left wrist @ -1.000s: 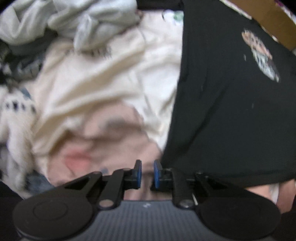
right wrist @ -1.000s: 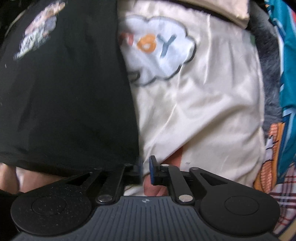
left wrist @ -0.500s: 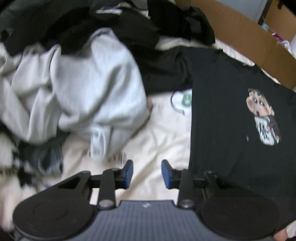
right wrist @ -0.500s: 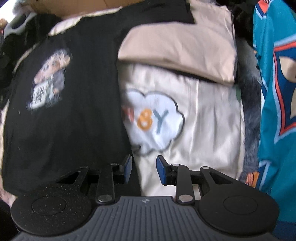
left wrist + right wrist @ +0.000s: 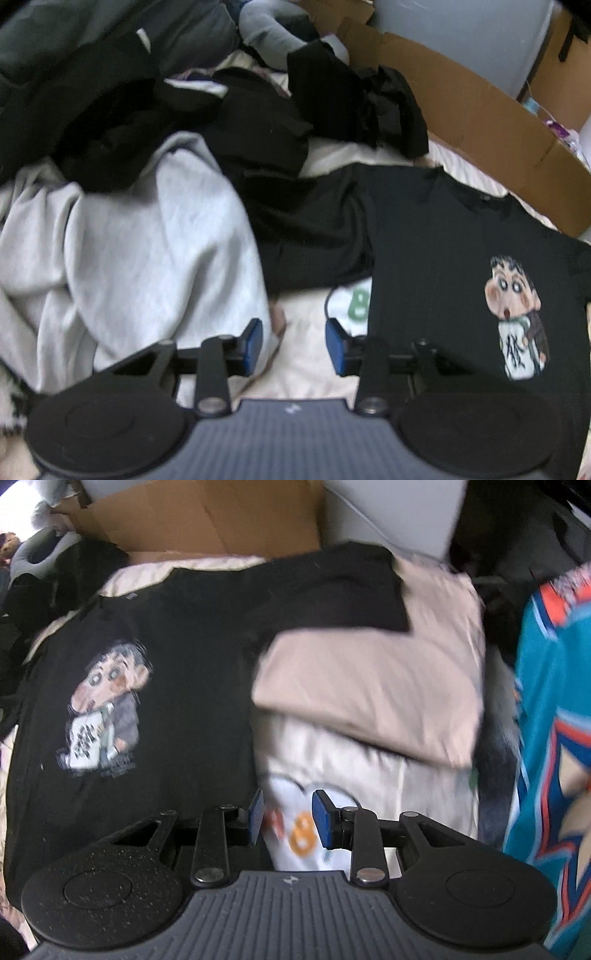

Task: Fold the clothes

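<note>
Bed [image 5: 140, 570] heaped with clothes, cardboard box [image 5: 480, 122] along far edge. Black T-shirt [image 5: 436, 258] with cartoon print lies flat across cream shirt [image 5: 351, 771]. Grey sweatshirt [image 5: 140, 251] crumpled beside it, teal jersey [image 5: 546, 716] at other edge. Left gripper [image 5: 294, 345] and right gripper [image 5: 287, 818] above the clothes: jaws part-open, nothing between them.

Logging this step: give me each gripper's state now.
Left gripper: open, holding nothing.
Right gripper: open, holding nothing.
</note>
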A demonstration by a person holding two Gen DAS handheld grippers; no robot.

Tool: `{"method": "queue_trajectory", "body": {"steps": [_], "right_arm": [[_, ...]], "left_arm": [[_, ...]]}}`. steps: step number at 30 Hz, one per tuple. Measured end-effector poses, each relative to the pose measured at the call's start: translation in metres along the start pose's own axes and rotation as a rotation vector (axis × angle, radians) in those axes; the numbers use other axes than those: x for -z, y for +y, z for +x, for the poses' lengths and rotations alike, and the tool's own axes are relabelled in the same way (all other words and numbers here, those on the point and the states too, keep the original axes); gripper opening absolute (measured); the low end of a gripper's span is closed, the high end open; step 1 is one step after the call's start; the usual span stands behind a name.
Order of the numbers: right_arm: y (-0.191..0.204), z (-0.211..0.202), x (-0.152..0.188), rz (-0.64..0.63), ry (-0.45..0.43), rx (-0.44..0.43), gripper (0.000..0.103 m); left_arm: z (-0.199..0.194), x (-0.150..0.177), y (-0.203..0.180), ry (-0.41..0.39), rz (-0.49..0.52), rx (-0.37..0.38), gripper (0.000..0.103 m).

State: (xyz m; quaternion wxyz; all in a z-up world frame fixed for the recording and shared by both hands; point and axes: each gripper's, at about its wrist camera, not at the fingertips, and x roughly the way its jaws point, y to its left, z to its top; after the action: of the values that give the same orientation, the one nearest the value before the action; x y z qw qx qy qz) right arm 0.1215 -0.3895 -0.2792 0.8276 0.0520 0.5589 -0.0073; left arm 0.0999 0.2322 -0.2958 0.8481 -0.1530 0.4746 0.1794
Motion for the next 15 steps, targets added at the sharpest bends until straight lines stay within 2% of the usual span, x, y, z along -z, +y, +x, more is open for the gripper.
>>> {"method": "queue_trajectory", "body": {"steps": [6,7,9,15], "right_arm": [[0.028,0.014,-0.041,-0.086,-0.032,-0.032,0.036],[0.033,0.017,-0.047,-0.103,-0.037,-0.039,0.036],[0.045,0.025,-0.06,-0.139,-0.047,-0.051,0.036],[0.084,0.051,-0.09,-0.227,-0.066,-0.105,0.036]], "left_arm": [[0.025,-0.024,-0.009,-0.034,-0.008,0.013,0.042],[0.032,-0.027,-0.011,-0.028,0.001,-0.002,0.047],[0.05,-0.031,-0.017,-0.009,0.022,-0.062,0.045],[0.094,-0.028,-0.011,-0.004,-0.056,-0.073,0.043]]}}
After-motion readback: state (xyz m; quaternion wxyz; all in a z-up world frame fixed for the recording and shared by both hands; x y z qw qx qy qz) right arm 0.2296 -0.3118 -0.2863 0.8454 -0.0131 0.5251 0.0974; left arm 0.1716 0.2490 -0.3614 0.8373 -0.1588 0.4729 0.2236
